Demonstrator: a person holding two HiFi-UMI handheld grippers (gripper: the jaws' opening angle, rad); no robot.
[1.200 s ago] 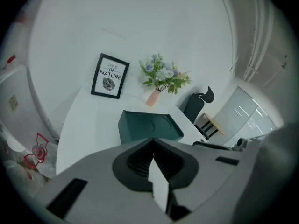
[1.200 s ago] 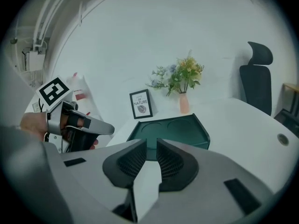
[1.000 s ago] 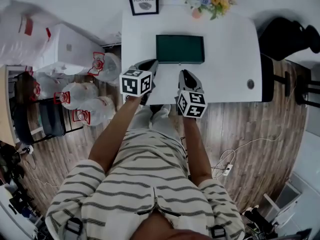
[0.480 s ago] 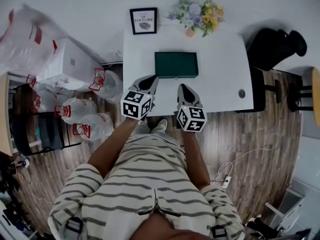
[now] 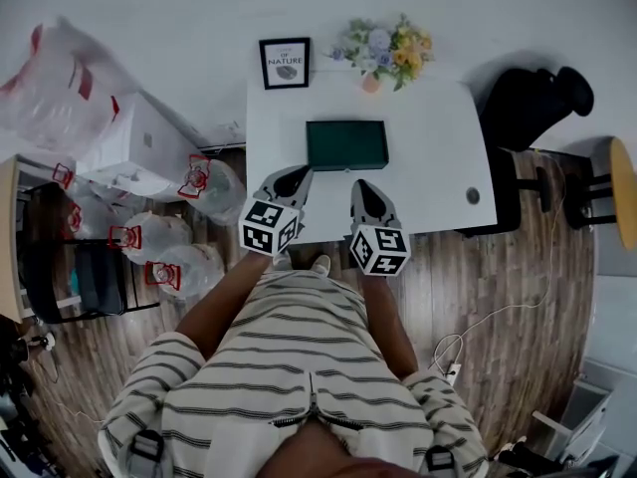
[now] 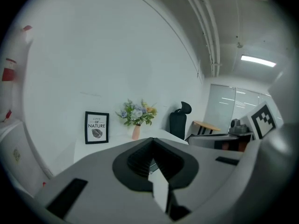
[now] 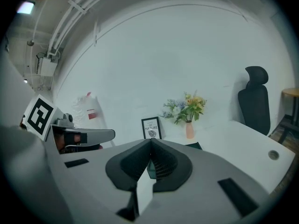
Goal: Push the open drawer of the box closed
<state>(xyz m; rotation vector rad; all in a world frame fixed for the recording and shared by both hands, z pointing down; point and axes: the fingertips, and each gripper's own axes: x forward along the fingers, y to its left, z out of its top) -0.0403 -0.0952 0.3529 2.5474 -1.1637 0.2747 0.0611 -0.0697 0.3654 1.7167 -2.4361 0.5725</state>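
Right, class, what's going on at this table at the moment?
A person in a striped top stands at a white table, a gripper in each hand. The left gripper and right gripper hover over the table's near edge, jaws shut on nothing, pointing toward the green box. Neither touches it. From above, whether its drawer is open cannot be told.

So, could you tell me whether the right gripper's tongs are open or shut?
Shut. The right gripper view shows the right gripper with tongs touching tip to tip, nothing between them.
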